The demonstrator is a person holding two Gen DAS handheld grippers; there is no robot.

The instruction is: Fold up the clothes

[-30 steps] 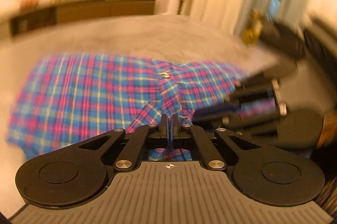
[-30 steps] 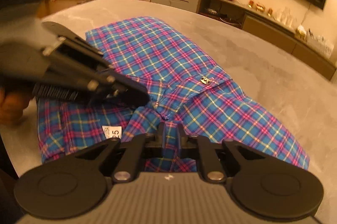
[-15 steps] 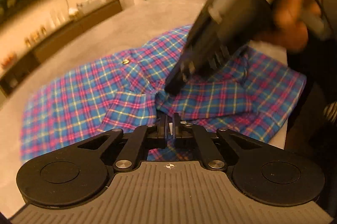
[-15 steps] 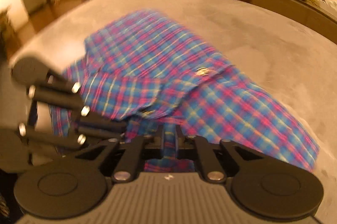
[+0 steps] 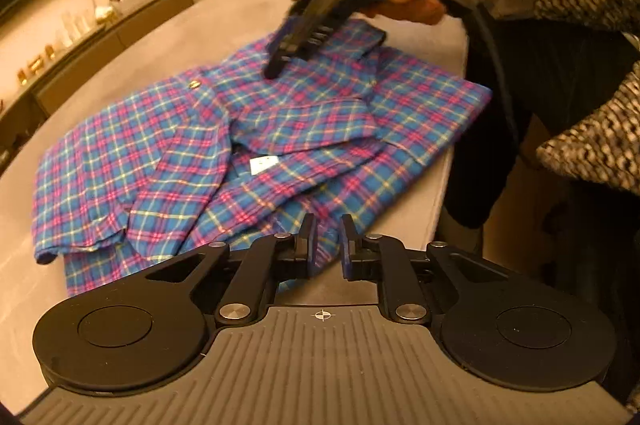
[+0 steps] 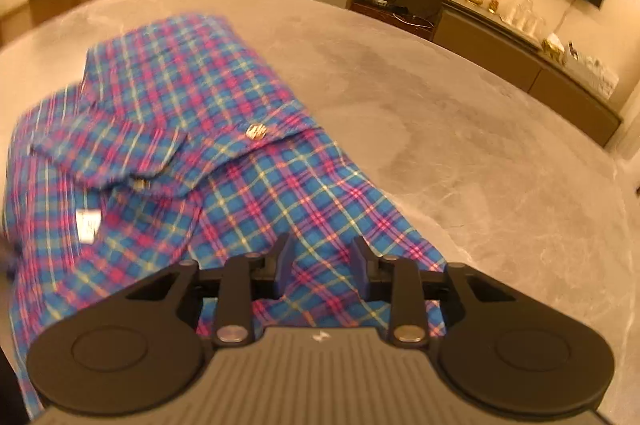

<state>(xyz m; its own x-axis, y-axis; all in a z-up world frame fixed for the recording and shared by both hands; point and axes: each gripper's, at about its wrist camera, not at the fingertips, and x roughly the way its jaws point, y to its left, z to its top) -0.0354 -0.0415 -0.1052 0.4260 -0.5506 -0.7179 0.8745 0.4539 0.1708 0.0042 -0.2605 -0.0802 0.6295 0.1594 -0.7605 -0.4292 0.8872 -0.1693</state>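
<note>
**Kid:** What are your two grabbers doing?

**Me:** My left gripper (image 5: 325, 243) has its fingers a little apart, with nothing between them. It hangs over the near edge of the shirt (image 5: 192, 145). My right gripper (image 6: 322, 261) is spread wide too, holding nothing, just above the cloth. From the left camera I see the right gripper (image 5: 280, 61) up over the far side of the shirt, but it is blurry there.

**Kid:** Where is the shirt?

**Me:** It lies on the grey table (image 6: 460, 145), close to the edge next to me.

**Kid:** Is it folded?

**Me:** Partly, I think. The collar (image 5: 304, 129) and the flaps are turned in, and a white tag (image 5: 263, 165) shows. It is still wide and lumpy, so I guess more folds are left.

**Kid:** What can't you see?

**Me:** The near hem hides behind my grippers. I can't read the tag. I can't tell where the sleeves went.
</note>
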